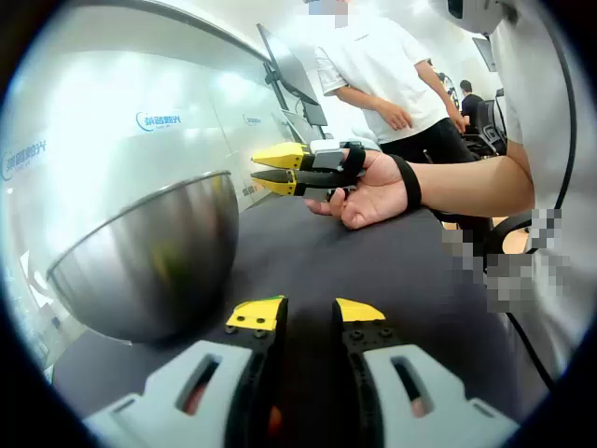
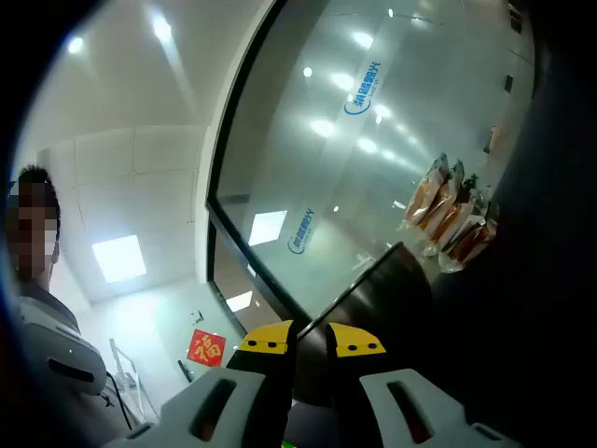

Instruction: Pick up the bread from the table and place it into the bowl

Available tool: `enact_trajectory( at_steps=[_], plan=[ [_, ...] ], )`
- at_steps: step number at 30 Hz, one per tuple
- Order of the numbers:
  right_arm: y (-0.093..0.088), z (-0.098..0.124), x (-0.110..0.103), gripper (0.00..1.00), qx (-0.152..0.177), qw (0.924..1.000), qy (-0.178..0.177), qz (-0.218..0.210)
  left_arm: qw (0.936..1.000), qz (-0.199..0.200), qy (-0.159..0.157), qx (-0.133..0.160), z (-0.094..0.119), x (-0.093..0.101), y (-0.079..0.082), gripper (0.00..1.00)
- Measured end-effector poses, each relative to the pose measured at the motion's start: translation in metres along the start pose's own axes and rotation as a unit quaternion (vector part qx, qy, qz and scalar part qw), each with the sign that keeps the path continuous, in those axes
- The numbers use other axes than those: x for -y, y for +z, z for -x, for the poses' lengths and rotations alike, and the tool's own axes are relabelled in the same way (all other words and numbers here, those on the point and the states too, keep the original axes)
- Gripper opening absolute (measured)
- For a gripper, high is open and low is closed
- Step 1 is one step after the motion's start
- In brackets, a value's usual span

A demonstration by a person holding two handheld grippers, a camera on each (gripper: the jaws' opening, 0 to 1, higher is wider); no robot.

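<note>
Aloft, a hand [image 1: 378, 194] levels right tongs [image 1: 254, 169] toward the bowl [image 1: 149, 257].

1. One steel bowl [image 1: 140, 271], on one dark table [image 1: 373, 271]
2. Two tongs: left tongs [image 1: 308, 313] near, right tongs [image 1: 256, 169] farther, in one hand [image 1: 373, 191]
3. Two people beyond the table: standing person [image 1: 373, 56], seated person [image 1: 466, 93] far right
4. Three blue logos [image 1: 159, 120] on the glass wall [image 1: 112, 84]
5. One red sign [image 2: 207, 347]
6. Orange packets [image 2: 448, 219]: several, too small to count exactly
</note>
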State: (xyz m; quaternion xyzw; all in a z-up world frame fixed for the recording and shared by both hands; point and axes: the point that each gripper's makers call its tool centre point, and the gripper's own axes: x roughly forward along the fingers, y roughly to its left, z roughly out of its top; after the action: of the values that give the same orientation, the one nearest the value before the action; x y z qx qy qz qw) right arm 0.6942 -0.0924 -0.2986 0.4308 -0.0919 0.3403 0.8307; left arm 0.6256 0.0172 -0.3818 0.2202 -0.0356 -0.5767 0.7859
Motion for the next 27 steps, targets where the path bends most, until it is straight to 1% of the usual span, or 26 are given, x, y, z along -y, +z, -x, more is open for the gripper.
enact_trajectory(
  at_steps=[4, 10, 15, 21, 27],
  plan=[
    [0.0, 0.0, 0.0, 0.11, 0.0, 1.0, -0.001, 0.0, 0.9999, 0.0, -0.001, 0.015, 0.002, 0.0, 0.005, 0.14],
    [0.0, 0.0, 0.0, 0.11, 0.001, 1.0, -0.001, 0.001, 0.9997, -0.002, -0.001, 0.025, 0.003, 0.001, 0.009, 0.14],
    [0.0, 0.0, 0.0, 0.11, 0.001, 1.0, -0.001, 0.001, 0.9997, -0.002, -0.003, 0.024, 0.003, 0.001, 0.009, 0.14],
    [0.0, 0.0, 0.0, 0.11, 0.0, 1.0, -0.002, 0.001, 0.9995, -0.001, 0.001, 0.032, 0.004, 0.0, 0.011, 0.14],
    [0.0, 0.001, 0.0, 0.11, 0.0, 1.0, -0.003, 0.0, 0.9986, 0.005, 0.01, 0.052, 0.009, -0.005, 0.02, 0.14]
  ],
)
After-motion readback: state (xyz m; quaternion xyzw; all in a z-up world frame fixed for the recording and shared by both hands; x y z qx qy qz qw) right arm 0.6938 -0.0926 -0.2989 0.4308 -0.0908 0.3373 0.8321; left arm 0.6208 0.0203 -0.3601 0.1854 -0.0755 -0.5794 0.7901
